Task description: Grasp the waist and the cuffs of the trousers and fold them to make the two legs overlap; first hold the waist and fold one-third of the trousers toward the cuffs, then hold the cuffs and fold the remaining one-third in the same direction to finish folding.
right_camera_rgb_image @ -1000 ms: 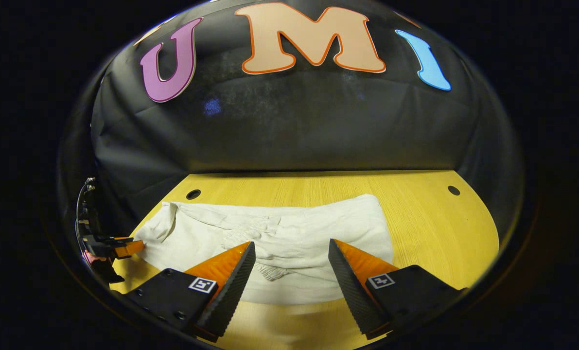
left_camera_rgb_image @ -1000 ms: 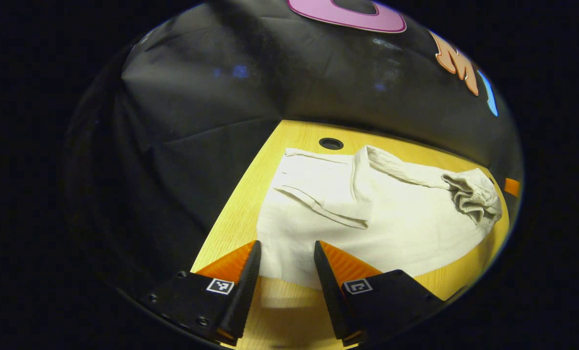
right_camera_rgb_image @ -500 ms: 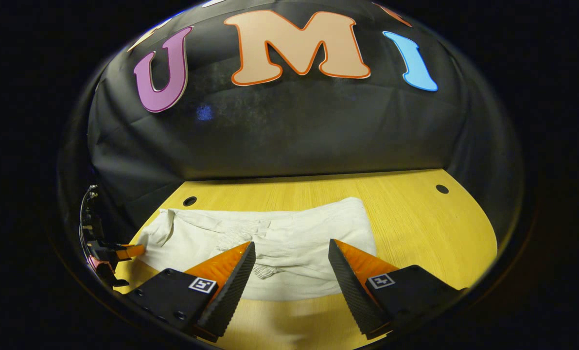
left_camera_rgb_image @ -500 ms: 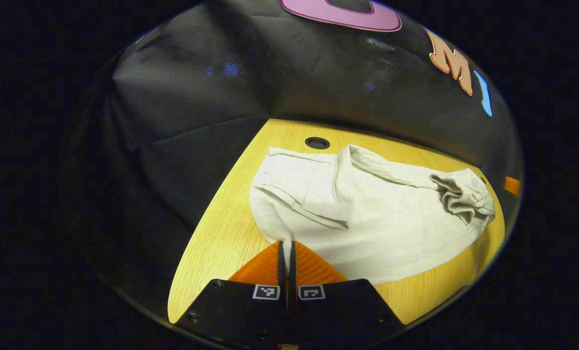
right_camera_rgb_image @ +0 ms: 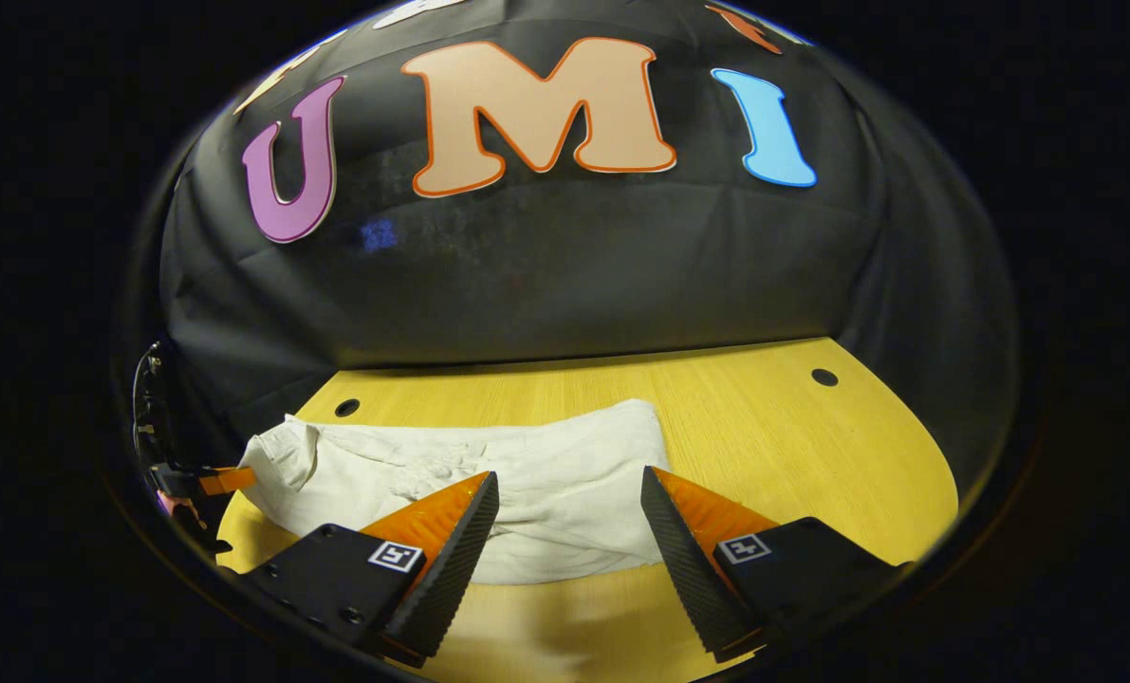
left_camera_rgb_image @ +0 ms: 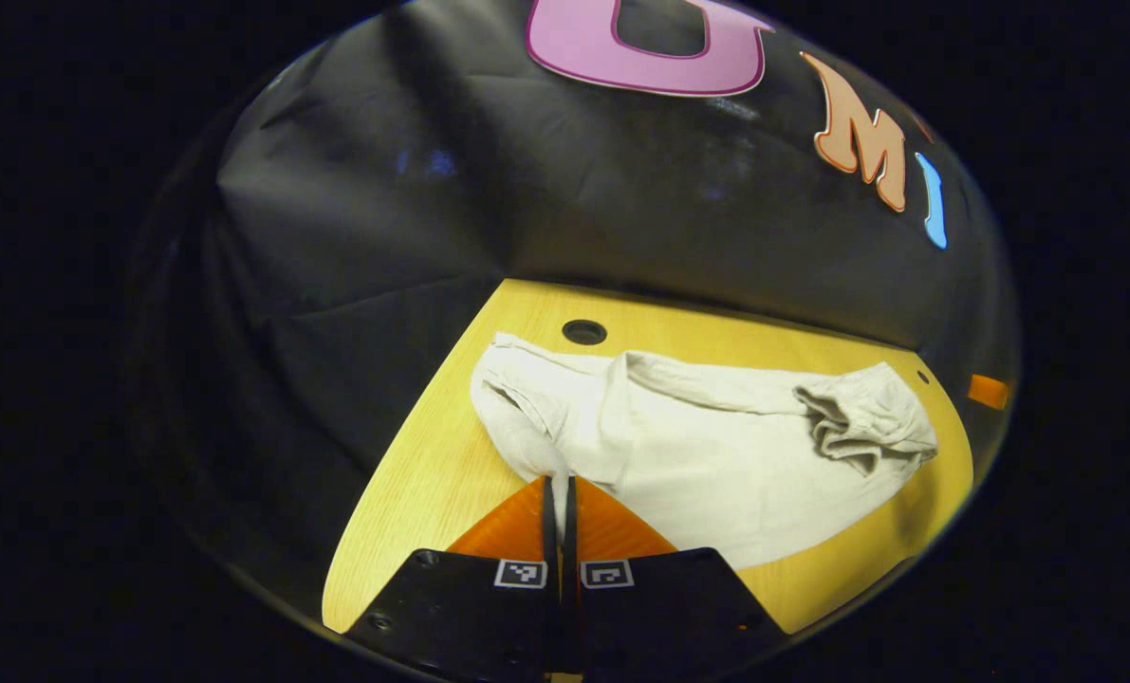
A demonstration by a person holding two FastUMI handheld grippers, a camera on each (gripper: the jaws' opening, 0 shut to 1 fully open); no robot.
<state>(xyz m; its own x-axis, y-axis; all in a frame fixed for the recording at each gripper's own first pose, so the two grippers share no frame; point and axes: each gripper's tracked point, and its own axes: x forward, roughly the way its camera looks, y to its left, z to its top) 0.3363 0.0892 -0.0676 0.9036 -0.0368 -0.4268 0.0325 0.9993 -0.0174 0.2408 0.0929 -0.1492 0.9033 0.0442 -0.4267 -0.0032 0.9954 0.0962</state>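
- The white trousers (left_camera_rgb_image: 716, 465) lie on the yellow wooden table (left_camera_rgb_image: 413, 512), spread across its middle from the left end toward the right, in front of the black cloth wall.
- In the left gripper view, the left gripper (left_camera_rgb_image: 559, 489) has its two fingers pressed together on the near left edge of the trousers; a thin strip of cloth runs up from between the fingertips, so it is clenched on the fabric.
- That pinched corner is raised off the table, and the cloth beside it folds over in a soft ridge.
- At the far right end of the trousers, the gathered waist (left_camera_rgb_image: 863, 422) sits bunched up on top of the flat cloth.
- A round hole (left_camera_rgb_image: 583, 332) in the table lies just beyond the trousers' far left corner.
- In the right gripper view, the right gripper (right_camera_rgb_image: 569, 493) hangs released, fingers wide apart, above the near edge of the trousers (right_camera_rgb_image: 527, 484), not touching them.
- The same view shows the left gripper (right_camera_rgb_image: 218, 479) at the trousers' left end.
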